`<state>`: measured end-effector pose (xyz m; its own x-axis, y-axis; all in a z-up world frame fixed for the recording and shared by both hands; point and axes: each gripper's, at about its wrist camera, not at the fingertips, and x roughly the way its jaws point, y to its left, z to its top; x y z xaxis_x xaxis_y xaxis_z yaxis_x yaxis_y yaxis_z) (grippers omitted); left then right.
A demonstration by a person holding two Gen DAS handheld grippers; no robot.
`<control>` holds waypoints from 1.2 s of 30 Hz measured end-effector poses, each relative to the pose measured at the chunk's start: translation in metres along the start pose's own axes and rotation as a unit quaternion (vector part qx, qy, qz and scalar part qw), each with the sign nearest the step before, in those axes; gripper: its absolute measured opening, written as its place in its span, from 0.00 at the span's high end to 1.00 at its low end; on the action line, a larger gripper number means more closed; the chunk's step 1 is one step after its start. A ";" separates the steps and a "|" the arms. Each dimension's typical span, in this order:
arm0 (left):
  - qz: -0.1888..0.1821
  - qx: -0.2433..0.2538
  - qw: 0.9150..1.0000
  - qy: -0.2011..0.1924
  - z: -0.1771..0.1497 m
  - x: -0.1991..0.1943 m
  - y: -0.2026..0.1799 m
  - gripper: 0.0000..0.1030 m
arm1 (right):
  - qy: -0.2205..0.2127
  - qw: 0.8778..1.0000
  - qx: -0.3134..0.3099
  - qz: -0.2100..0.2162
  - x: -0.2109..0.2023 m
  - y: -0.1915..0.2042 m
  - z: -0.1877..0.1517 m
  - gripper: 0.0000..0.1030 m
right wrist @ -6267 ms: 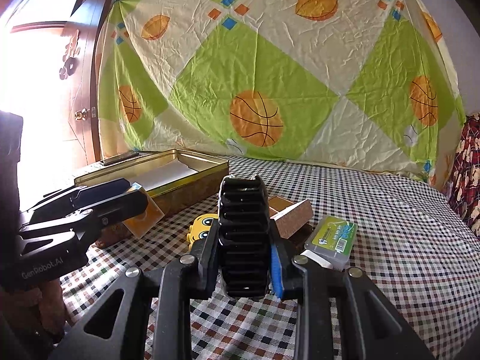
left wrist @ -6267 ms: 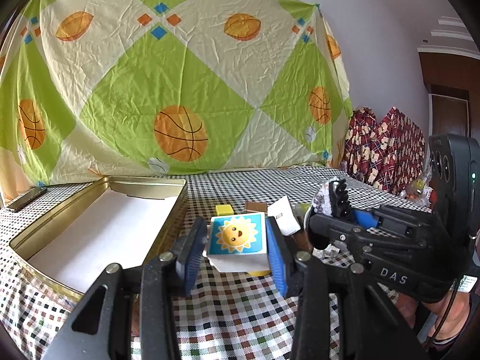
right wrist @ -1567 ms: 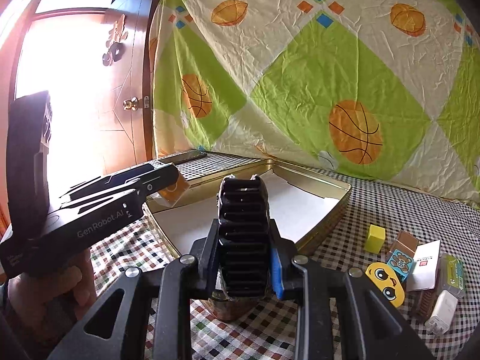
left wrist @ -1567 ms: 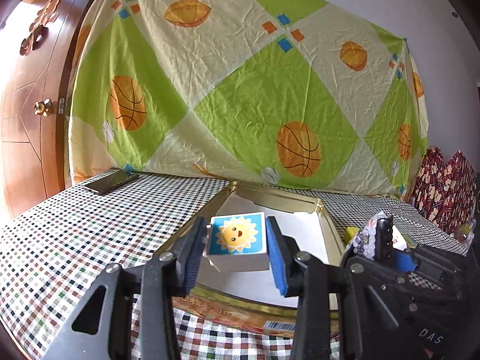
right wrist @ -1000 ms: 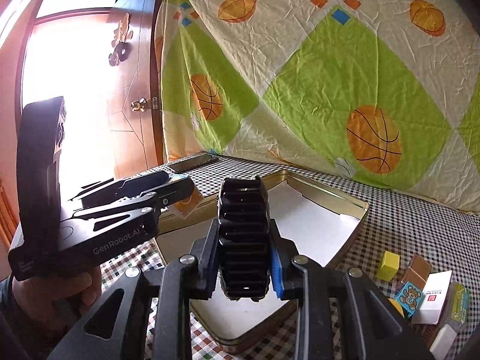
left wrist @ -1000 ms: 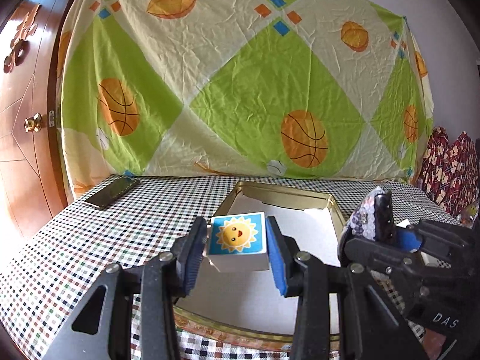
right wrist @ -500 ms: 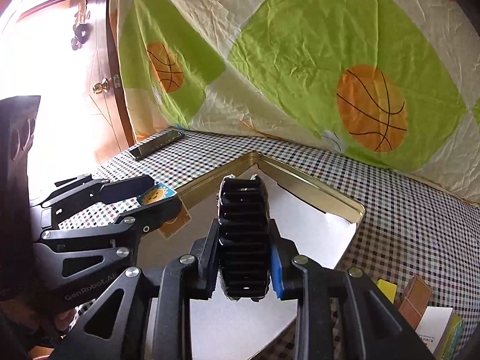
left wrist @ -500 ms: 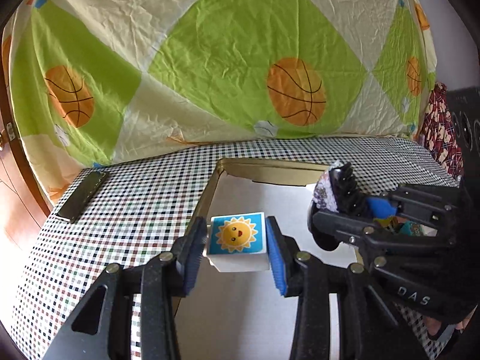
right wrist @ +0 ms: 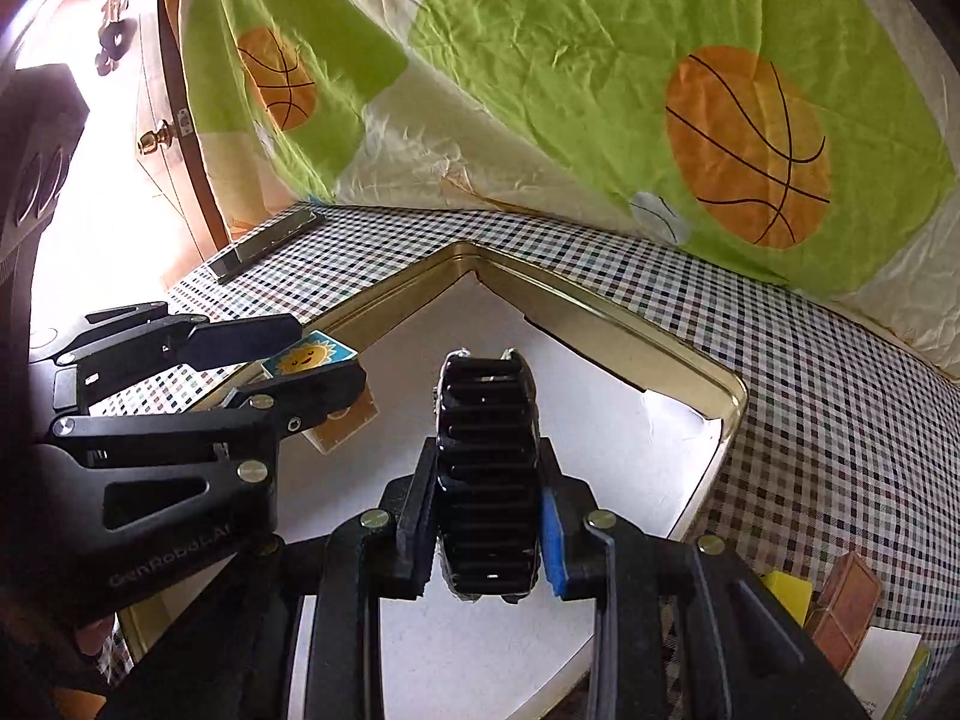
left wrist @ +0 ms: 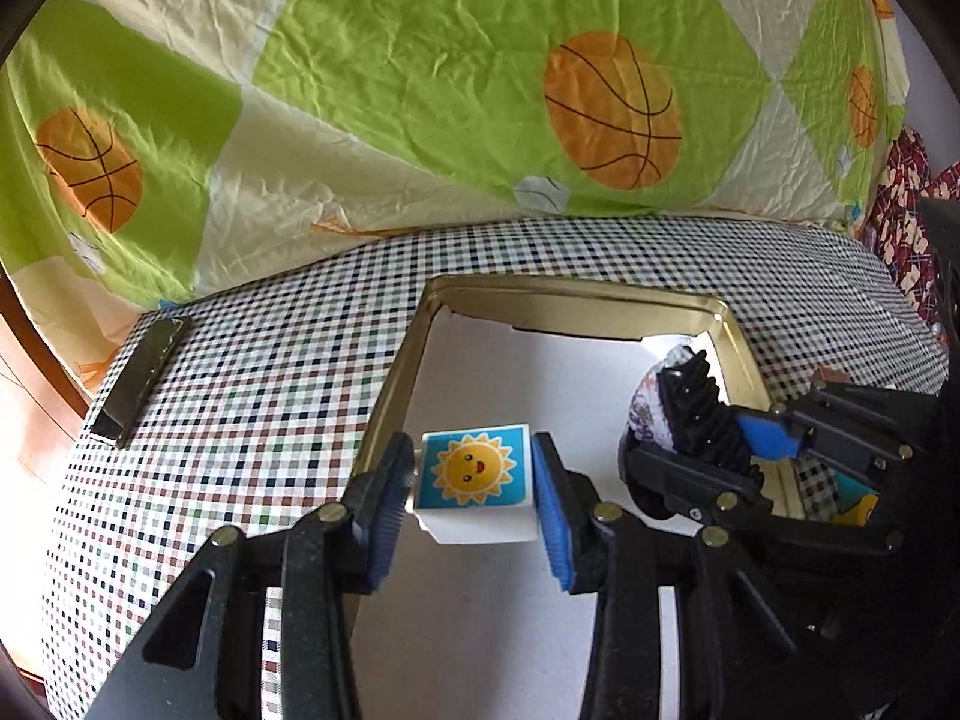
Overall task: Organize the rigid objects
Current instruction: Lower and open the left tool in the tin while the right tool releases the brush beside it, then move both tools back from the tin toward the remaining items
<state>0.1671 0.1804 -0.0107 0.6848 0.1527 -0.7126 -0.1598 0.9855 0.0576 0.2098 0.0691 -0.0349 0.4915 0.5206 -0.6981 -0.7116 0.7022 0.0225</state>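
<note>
Both loads over the gold tin point(left wrist: 576, 300), not yet set down.
Left gripper point(left wrist: 474, 501) clamped on sun block point(left wrist: 474, 471), right gripper point(right wrist: 486, 516) clamped on black ribbed piece point(right wrist: 486, 462); lower close to white liner, release apart.

Left gripper point(right wrist: 312, 375) body, seen from the right wrist view: "GenRobot.AI" in pale letters along the black side, partly shadowed, last letters cut off.
Cube point(left wrist: 474, 474) top face: a smiling sun picture on blue, no words.
White box point(right wrist: 882, 669) at the lower right edge on the tabletop: small print, too tiny to read.
Left wrist view: no legible lettering.
</note>
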 end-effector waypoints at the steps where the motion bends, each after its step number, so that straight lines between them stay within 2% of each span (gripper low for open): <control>1: 0.006 -0.001 1.000 -0.005 0.000 -0.002 0.000 0.59 | -0.001 1.000 0.001 0.002 0.000 -0.001 0.000 0.68; 2: 0.010 -0.001 1.000 -0.009 0.001 -0.004 0.001 0.52 | -0.004 1.000 0.004 0.002 -0.001 -0.003 -0.001 0.65; 3: 0.012 -0.004 1.000 -0.016 0.001 -0.007 0.002 0.49 | -0.008 1.000 0.010 0.003 -0.004 -0.005 -0.002 0.57; 4: 0.011 -0.008 1.000 -0.026 0.000 -0.012 0.003 0.41 | -0.014 1.000 0.017 0.006 -0.008 -0.008 -0.004 0.46; 5: 0.009 -0.013 0.999 -0.035 -0.002 -0.017 0.004 0.36 | -0.023 1.000 0.021 0.004 -0.015 -0.011 -0.007 0.43; 9: -0.004 -0.027 0.996 -0.089 -0.017 -0.045 0.001 0.34 | -0.062 0.997 0.044 0.020 -0.055 -0.029 -0.026 0.41; 12: -0.019 -0.028 0.990 -0.137 -0.042 -0.072 -0.015 0.26 | -0.088 0.994 0.059 0.015 -0.094 -0.046 -0.054 0.41; 14: -0.039 -0.022 0.986 -0.163 -0.061 -0.087 -0.032 0.23 | -0.108 0.992 0.067 -0.010 -0.122 -0.059 -0.078 0.39; 16: -0.055 -0.012 0.982 -0.179 -0.075 -0.098 -0.051 0.23 | -0.128 0.987 0.085 -0.040 -0.147 -0.074 -0.104 0.31; 19: -0.077 0.010 0.979 -0.187 -0.087 -0.107 -0.083 0.23 | -0.140 0.979 0.121 -0.085 -0.170 -0.096 -0.137 0.31; 23: -0.103 0.050 0.976 -0.186 -0.090 -0.110 -0.128 0.23 | -0.124 0.972 0.154 -0.127 -0.179 -0.120 -0.158 0.31; 26: -0.117 0.065 0.977 -0.168 -0.091 -0.103 -0.154 0.23 | -0.111 0.968 0.172 -0.142 -0.176 -0.134 -0.164 0.31; 33: -0.140 0.083 0.982 -0.098 -0.094 -0.071 -0.191 0.23 | -0.070 0.969 0.187 -0.145 -0.162 -0.151 -0.181 0.31; 36: -0.151 0.097 0.981 -0.075 -0.092 -0.065 -0.203 0.23 | -0.055 0.972 0.182 -0.141 -0.155 -0.151 -0.180 0.31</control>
<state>0.0898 -0.0364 -0.0406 0.7789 -0.1529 -0.6082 0.1940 0.9810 0.0018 0.1509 -0.2052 -0.0586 0.7057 0.3179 -0.6332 -0.3267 0.9390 0.1074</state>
